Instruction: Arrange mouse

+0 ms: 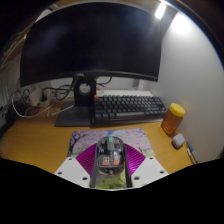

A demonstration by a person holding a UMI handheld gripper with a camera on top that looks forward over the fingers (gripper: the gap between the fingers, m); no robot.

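A clear, see-through mouse (109, 153) with orange and green parts inside sits between my gripper's (110, 160) two fingers. Both magenta pads (88, 158) press against its sides, so the gripper is shut on the mouse. The mouse is held over the wooden desk (40, 140), in front of the keyboard (127, 106).
A dark monitor (92, 45) stands at the back on a stand (80, 112). An orange bottle (173, 119) and a small white object (178, 141) stand to the right. Cables and a white power strip (32, 101) lie at the left.
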